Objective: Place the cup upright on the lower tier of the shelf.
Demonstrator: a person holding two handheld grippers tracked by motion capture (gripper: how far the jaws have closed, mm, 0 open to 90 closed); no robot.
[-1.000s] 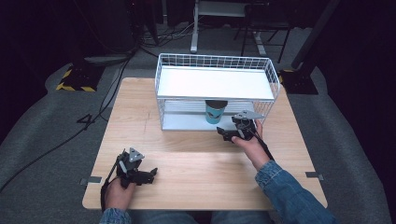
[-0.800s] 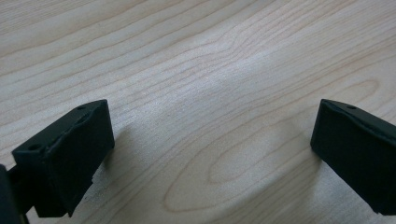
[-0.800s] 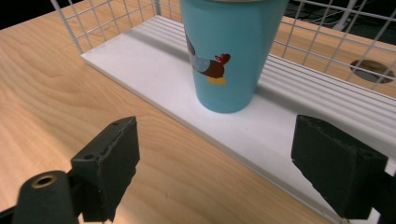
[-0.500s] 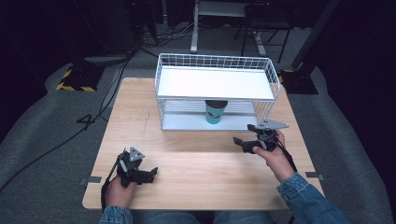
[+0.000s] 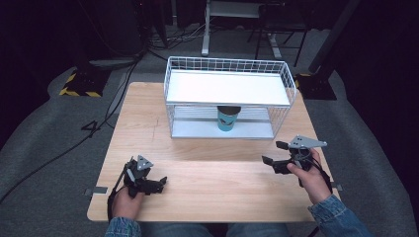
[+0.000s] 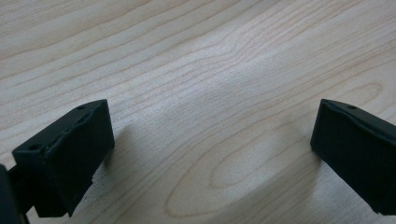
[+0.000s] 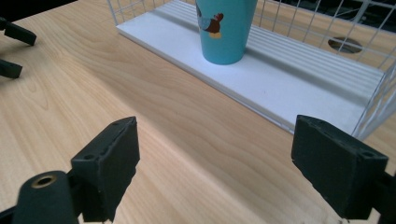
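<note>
A teal cup with a bird print stands upright on the lower shelf of a white wire rack at the back of the wooden table. My right gripper is held at the front right of the table, open and empty, its jaws pointing left toward the rack. Low at the front left, the left gripper sits open just over the bare wood with nothing between its jaws.
The rack has a white top shelf and a ribbed white lower shelf. Beyond the table lie grey floor, cables and a yellow-black striped block. The left gripper's fingertips show at the far left of the right gripper view.
My right gripper has drawn back from the cup in the rack toward the front right of the table, its jaws empty. The left gripper has stayed put.
</note>
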